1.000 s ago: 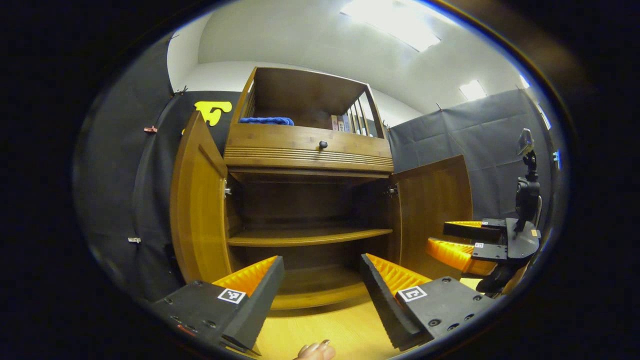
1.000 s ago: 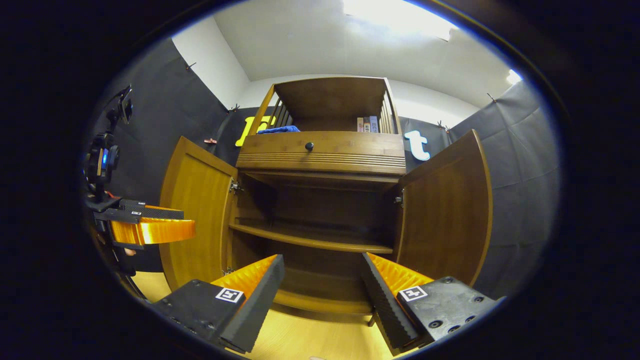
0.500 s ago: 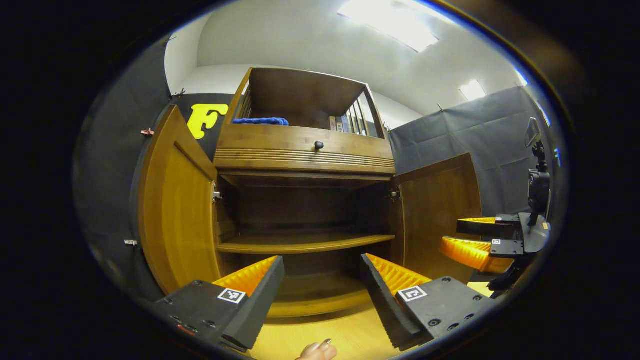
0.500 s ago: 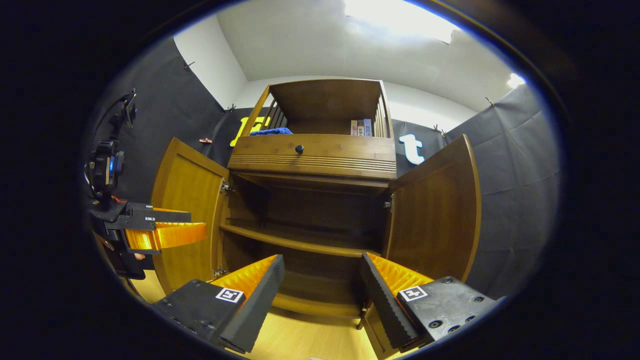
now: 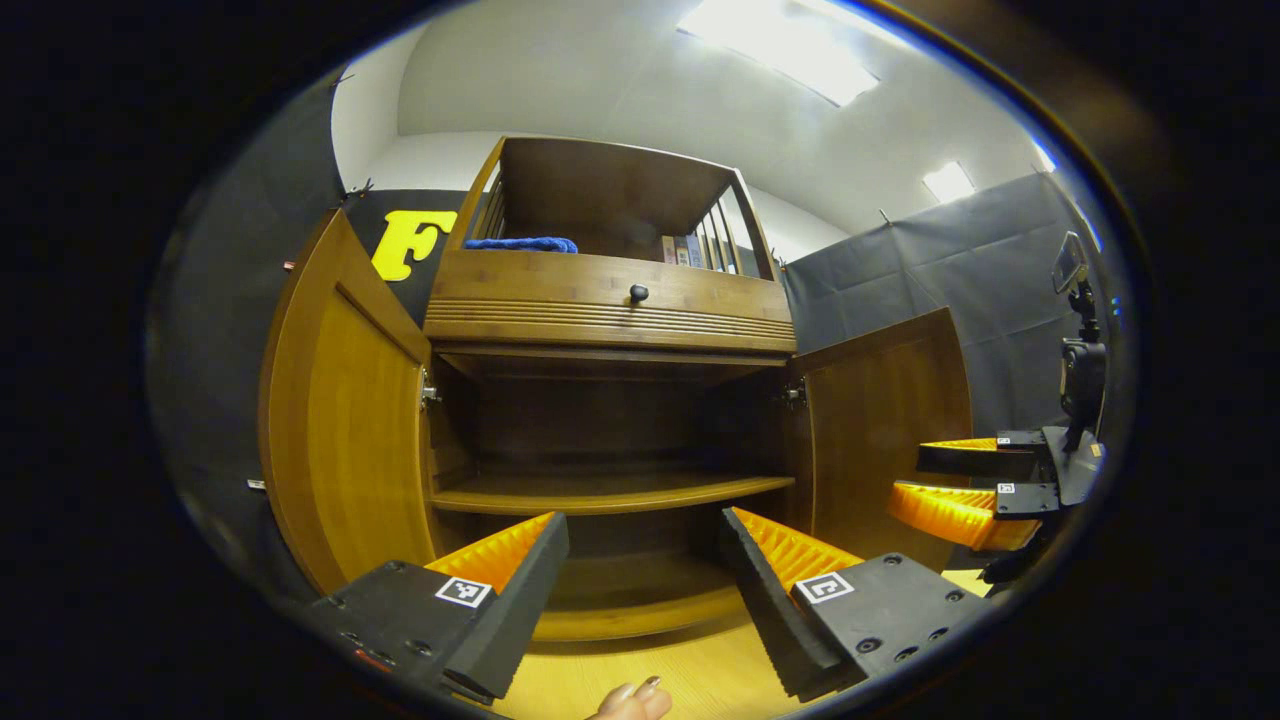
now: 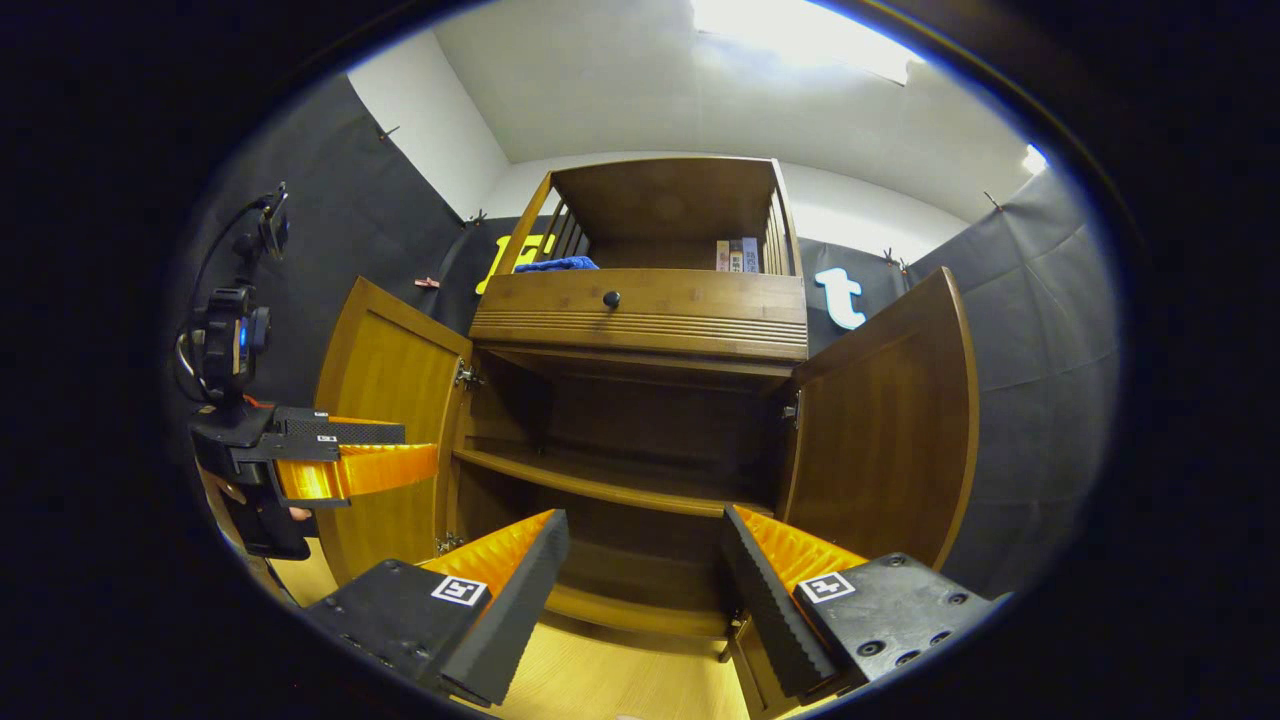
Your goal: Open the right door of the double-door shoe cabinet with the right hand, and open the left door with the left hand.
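Note:
The wooden shoe cabinet stands straight ahead with both doors swung wide. Its left door and right door hang open, baring a dark interior with one shelf. My left gripper is open in front of the opening, holding nothing; it also appears beside the left door in the right gripper view. My right gripper is open and holds nothing too; in the left gripper view it hovers in front of the right door.
A drawer with a dark knob sits above the doors. The top shelf carries a blue cloth and books. Pale wooden floor lies below. Fingertips of a hand show at the bottom.
The left door has swung farther open. Both grippers have drifted slightly while staying open and free of the doors.

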### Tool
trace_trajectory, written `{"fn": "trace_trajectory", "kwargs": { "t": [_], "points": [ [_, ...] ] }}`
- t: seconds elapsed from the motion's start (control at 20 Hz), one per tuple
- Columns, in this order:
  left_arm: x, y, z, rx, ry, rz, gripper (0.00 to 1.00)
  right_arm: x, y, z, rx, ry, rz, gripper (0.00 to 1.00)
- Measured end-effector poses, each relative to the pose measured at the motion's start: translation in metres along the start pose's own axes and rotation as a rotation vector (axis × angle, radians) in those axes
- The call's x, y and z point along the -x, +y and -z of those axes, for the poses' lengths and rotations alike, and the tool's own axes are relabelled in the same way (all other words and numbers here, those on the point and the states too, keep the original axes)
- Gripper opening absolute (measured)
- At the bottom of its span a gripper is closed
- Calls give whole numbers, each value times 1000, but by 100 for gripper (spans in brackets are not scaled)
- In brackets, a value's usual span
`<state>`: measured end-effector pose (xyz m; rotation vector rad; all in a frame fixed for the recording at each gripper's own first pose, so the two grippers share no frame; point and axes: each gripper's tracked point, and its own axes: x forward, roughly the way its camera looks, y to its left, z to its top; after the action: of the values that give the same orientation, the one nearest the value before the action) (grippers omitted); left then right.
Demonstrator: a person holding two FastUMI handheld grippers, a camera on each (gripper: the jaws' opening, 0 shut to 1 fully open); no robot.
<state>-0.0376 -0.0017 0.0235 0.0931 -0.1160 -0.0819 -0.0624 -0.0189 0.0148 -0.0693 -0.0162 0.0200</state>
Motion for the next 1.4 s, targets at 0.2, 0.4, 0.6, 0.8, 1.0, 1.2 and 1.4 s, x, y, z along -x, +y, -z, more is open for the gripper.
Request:
{"fn": "trace_trajectory", "kwargs": {
  "t": [0.2,0.4,0.6,0.8,1.0,1.2,1.4],
  "points": [
    [-4,3,-2,3,1,-28,94,0,2,-2,2,-5,-22,96],
    [-4,4,-5,17,-6,-25,94,-1,3,-4,-8,-13,-30,97],
    [-1,4,-5,0,-4,-31,94,-2,3,-5,-2,-22,-35,96],
    [2,2,-4,-14,-3,-37,94,-4,4,-4,-14,-27,-48,96],
    [4,-1,-6,-19,-5,-36,94,-6,2,3,-40,-3,-52,97],
    [2,-1,-6,-17,-5,-43,94,-7,-2,2,-34,-3,-48,97],
    [2,2,-9,-18,-16,-59,92,-11,-5,1,-24,-10,-46,96]
  ]
}}
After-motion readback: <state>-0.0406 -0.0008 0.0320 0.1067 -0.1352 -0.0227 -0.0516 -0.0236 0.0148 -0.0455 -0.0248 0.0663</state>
